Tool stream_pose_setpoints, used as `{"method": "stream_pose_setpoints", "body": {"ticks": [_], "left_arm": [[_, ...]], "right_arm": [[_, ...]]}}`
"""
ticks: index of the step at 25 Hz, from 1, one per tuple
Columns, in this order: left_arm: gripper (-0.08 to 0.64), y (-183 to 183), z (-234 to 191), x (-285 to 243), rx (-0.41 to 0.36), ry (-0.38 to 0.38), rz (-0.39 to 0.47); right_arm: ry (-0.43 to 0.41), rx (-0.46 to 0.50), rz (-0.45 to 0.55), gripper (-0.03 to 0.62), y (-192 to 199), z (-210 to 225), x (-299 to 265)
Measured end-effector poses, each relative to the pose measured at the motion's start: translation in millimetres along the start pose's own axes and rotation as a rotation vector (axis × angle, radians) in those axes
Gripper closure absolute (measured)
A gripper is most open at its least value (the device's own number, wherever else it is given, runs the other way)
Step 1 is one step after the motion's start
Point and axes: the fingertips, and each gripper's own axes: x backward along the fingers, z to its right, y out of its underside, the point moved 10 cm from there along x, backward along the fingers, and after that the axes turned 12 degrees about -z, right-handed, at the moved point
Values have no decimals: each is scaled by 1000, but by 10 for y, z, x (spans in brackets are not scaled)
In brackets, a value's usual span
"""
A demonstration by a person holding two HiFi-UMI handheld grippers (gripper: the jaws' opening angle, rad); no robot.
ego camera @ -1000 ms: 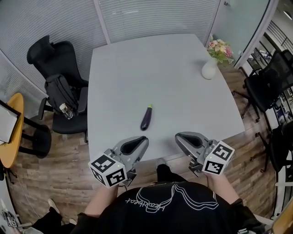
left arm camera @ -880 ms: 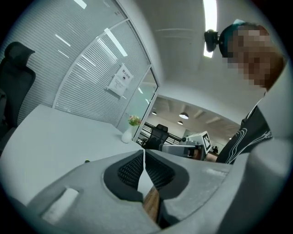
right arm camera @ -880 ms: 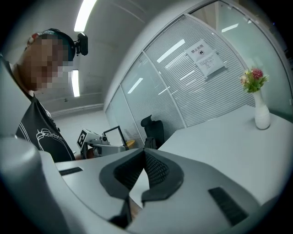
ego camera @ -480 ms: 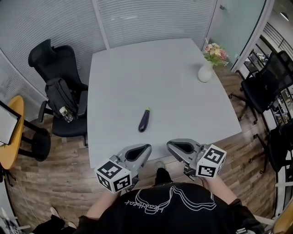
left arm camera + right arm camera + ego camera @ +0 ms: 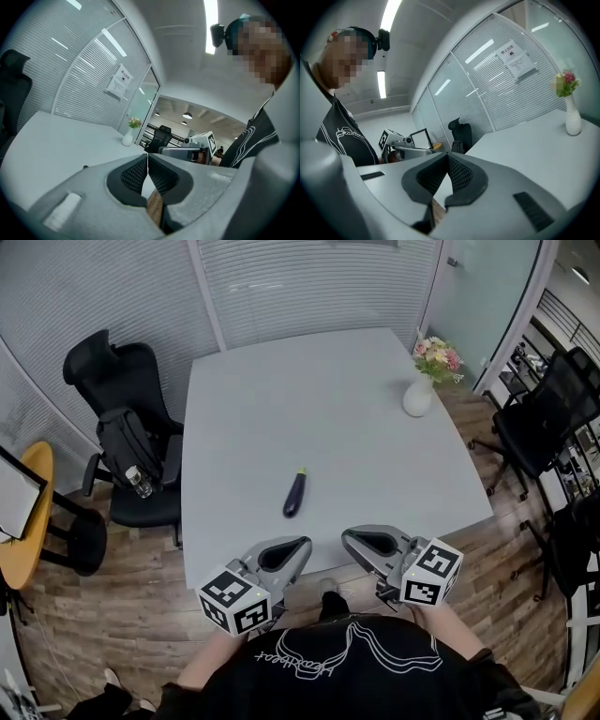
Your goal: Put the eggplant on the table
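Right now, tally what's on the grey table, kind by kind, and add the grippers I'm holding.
Eggplant: 1
Vase of flowers: 1
Grippers: 2, the left gripper and the right gripper, both with jaws shut on nothing
Total: 4

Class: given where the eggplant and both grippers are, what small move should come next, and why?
Probably just draw both back to rest: the eggplant already lies on the table, apart from the left gripper and right gripper, both shut with nothing between their jaws.
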Motion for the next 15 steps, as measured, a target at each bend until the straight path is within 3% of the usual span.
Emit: {"method": "stream_pose_setpoints", "body": {"ticks": [15], "left_arm": [[543,-88,-105,-146,-8,-20,-14]], "right_arm": [[7,-20,-4,584,-45,208,-2]]}}
